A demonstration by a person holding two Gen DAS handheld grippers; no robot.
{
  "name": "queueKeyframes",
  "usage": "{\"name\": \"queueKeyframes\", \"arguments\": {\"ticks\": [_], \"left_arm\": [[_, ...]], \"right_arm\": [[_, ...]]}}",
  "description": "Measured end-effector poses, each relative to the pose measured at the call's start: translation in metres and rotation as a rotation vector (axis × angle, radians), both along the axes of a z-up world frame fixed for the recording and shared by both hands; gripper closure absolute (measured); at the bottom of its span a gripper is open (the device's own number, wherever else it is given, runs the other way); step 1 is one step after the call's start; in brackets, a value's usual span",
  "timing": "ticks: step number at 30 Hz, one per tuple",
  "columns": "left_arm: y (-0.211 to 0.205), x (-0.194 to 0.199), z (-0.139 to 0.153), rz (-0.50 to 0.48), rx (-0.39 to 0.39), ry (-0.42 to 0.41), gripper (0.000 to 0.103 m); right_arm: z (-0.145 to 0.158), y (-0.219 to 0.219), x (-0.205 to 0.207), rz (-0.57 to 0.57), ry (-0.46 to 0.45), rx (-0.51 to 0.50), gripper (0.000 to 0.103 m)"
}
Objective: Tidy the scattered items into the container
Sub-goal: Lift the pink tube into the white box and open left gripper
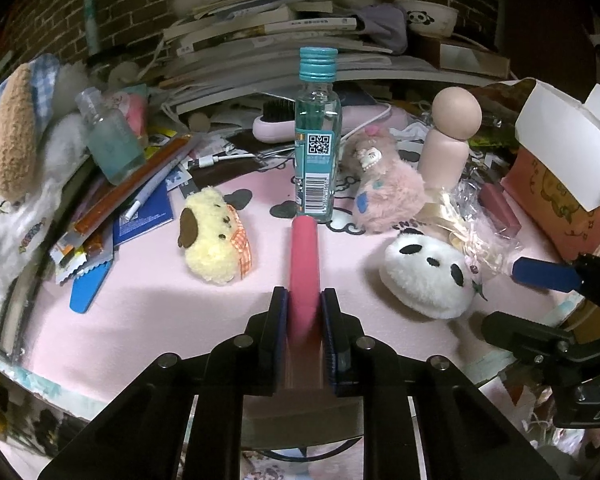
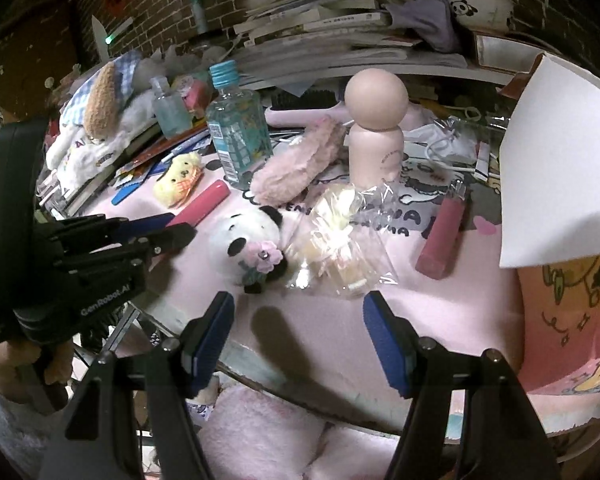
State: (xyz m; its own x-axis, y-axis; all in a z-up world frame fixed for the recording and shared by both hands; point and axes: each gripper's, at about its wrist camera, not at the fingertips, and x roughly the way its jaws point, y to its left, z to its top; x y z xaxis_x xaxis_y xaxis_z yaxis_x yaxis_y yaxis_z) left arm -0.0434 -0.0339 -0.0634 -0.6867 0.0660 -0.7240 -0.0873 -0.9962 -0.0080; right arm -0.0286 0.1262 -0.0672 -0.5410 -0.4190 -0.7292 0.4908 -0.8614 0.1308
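The fingers of the left gripper pinch a pink tube, while the right gripper hangs spread and empty. Ahead of them, plush toys, bottles and a wrapped packet lie scattered on the desk. The box sits right of the right fingers, so most tidying seems left.

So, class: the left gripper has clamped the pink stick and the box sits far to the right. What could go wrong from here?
1. The pink stick points at the upright teal-capped bottle; its tip looks very close, so pushing forward could topple the bottle.
2. The left gripper holds the stick at one end only, so it may pivot or slip in the jaws.
3. Carrying it toward the pink box passes the panda plush and the open right gripper; a collision seems possible.
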Motion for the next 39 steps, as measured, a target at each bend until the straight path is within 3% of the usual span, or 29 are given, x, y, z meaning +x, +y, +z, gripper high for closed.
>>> {"name": "queueKeyframes", "arguments": {"ticks": [12,17,23,27,31,39], "left_arm": [[0.006,0.006,0.047,-0.063,0.038,0.098,0.092],[0.037,0.001,0.079,-0.180,0.057,0.146,0.092],[0.094,-0.014,0.125,-0.421,0.108,0.181,0.092],[0.142,-0.026,0.148,-0.573,0.116,0.144,0.092],[0.195,-0.042,0.161,-0.718,0.102,0.049,0.092],[0.273,-0.082,0.135,-0.756,-0.035,-0.196,0.092]], "right_arm": [[0.001,0.009,0.002,-0.047,0.036,-0.015,0.039],[0.000,0.023,-0.003,-0.105,0.035,-0.038,0.039],[-0.004,0.039,0.003,-0.148,0.041,-0.056,0.039],[-0.007,0.043,0.010,-0.157,0.062,-0.051,0.039],[-0.006,0.048,0.009,-0.154,0.053,-0.074,0.039],[-0.007,0.049,0.013,-0.141,0.052,-0.106,0.039]]}}
